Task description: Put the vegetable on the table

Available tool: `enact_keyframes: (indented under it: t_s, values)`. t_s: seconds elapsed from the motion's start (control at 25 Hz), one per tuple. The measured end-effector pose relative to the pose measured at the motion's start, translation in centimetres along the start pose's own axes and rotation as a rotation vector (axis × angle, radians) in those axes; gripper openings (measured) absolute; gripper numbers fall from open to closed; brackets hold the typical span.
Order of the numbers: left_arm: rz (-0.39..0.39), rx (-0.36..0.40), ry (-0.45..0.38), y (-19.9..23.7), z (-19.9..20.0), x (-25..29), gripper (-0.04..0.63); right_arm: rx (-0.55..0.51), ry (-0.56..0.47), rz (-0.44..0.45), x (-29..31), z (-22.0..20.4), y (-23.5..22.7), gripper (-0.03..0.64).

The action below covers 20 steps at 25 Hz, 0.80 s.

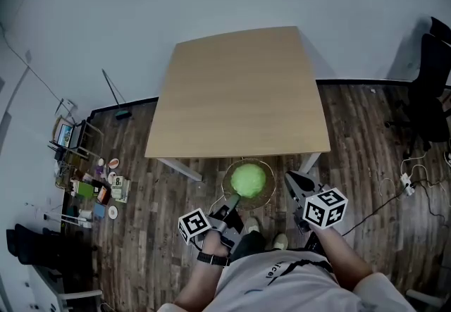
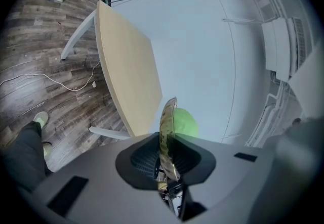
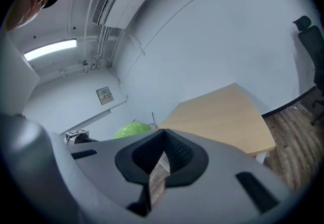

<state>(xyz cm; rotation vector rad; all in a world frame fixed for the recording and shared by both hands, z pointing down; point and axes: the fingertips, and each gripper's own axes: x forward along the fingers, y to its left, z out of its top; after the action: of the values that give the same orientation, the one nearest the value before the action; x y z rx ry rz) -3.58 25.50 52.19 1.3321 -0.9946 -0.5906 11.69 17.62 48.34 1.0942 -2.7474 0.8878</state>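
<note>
The table (image 1: 239,92) lies ahead of both sets of fingers, its whole top bare, so you have open room to set down anywhere on it. Its near edge is just beyond your left fingertips. Past your right fingers the corner and a white leg (image 1: 310,161) stand close. A chair (image 1: 430,85) is well off to the right of the right fingers. Loose cable (image 1: 394,198) trails on the floor on that side, and clutter (image 1: 91,184) sits well to the left of the left fingers.

The wire basket (image 1: 227,178) hangs from your left gripper (image 1: 234,199), which is clamped on the near rim (image 2: 167,132). The rest of the basket juts out ahead of the fingers, unsupported, at the table's near edge and seemingly short of it. The vegetable (image 1: 248,179), round and green, rests loose in the basket just beyond those fingers.

Your right gripper (image 1: 294,182) is beside the basket, apart from it. Its fingers are drawn to a thin slit with nothing in it.

The main risk, as I judge it, is the one-sided rim hold. A tilt of your left wrist could roll the vegetable out over the far rim onto the floor. If you come in low, the basket's underside may catch the table edge and twist in the fingers. Clear the edge before lowering.
</note>
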Motion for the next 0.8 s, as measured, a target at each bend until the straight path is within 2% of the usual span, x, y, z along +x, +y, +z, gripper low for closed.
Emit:
enact_keyframes:
  t_s: [0.2,0.44,0.8]
  values:
    - [0.003,-0.004,0.016,0.1,1.6,2.2,0.058,0.008,-0.003,-0.018,1.7,0.7,-1.3,0.014]
    - [0.009,0.011,0.061,0.3,5.5,6.1,0.058,0.013,-0.012,-0.05,6.0,2.6,-3.3,0.014]
    - [0.02,0.069,0.154,0.5,14.8,13.0,0.058,0.024,-0.033,-0.112,15.7,7.2,-5.5,0.014]
